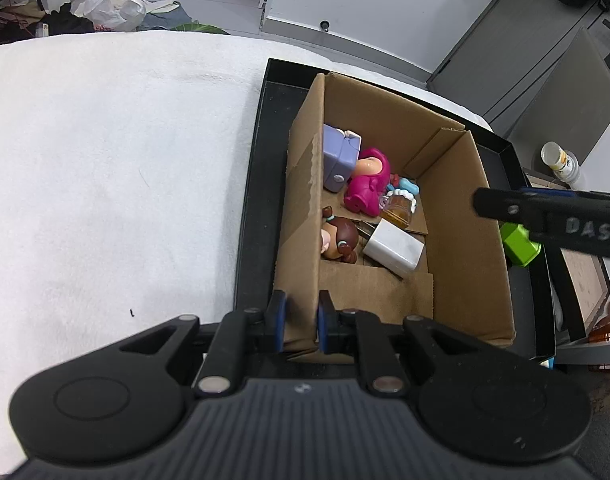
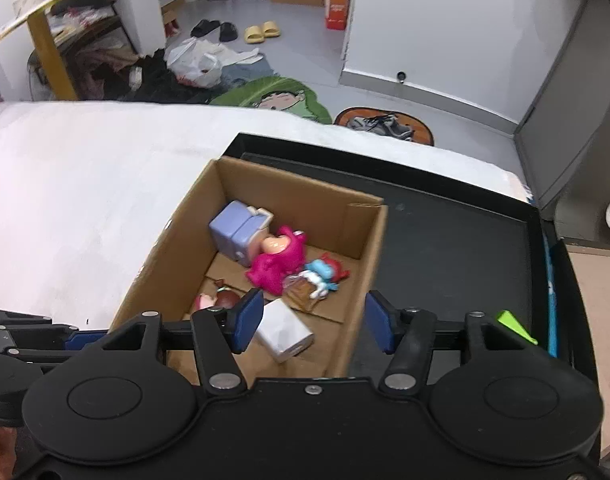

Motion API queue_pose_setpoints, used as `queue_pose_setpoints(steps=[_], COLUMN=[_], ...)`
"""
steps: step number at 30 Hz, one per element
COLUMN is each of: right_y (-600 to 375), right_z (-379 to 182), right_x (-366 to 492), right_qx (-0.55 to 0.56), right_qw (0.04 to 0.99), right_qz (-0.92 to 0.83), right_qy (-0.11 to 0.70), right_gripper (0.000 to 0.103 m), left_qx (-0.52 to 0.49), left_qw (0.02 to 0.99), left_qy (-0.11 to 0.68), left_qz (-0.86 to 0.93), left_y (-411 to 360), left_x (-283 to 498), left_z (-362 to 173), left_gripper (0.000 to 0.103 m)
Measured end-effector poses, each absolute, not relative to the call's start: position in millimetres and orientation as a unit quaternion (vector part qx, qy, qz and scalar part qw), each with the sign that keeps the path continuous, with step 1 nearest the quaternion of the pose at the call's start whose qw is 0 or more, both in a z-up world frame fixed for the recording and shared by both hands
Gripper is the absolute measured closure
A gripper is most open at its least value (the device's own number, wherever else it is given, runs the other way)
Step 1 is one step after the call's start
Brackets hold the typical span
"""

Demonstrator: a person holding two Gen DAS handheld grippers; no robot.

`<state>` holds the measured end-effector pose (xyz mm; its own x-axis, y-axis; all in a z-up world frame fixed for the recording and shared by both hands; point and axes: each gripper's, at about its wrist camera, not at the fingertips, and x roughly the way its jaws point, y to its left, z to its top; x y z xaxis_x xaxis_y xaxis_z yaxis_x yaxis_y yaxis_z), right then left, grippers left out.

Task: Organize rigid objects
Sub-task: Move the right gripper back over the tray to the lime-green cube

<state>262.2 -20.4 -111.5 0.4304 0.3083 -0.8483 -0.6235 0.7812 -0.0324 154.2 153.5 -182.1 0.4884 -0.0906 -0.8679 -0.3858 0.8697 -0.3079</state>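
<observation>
Your left gripper [image 1: 298, 322] is clamped narrow on the near corner of the cardboard box [image 1: 457, 216], one blue pad on each side of the wall, so it grips the cardboard itself. Your right gripper [image 2: 313, 321] stands apart with nothing pressed between its pads; it hangs above the near end of the box, straddling the box's right wall. The white block [image 2: 284, 335] lies on the box floor below, just beside its left pad and free of it. The box sits inside a shallow black tray [image 2: 465, 240] on a white cloth-covered surface [image 1: 105, 180]. Inside the box, at the far left, stands a lilac boxy toy [image 1: 339, 156]; a magenta figure [image 1: 367, 186] leans against it, and a small blue and white figure [image 1: 403, 190] lies just beyond, touching a clear amber piece [image 1: 399, 210] (too small to say what it is). A brown-haired doll head [image 1: 339, 240] rests against the left wall, beside the white block. A green block [image 1: 519, 246] lies on the tray outside the box's right wall, partly hidden in the left view by your right gripper's finger.
</observation>
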Motion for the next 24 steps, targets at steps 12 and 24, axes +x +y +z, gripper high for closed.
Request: queue_pose_setpoints(steps=[12, 24], right_y=[-66, -100], right_z=[-107, -114], right_x=[290, 310], right_qx=[-0.135, -0.092], right_qw=[0.845, 0.852], right_qz=[0.243, 0.208], right_qy=[0.456, 0.471], right_gripper=[0.040, 0.030], left_qx=[-0.236, -0.231], left_qw=[0.829, 0.829], left_qy=[0.500, 0.501], left_qz=[0.091, 0.091], left_y=[153, 152], left_x=[155, 157], left_z=[-182, -182], left_gripper=[0.089, 0.089])
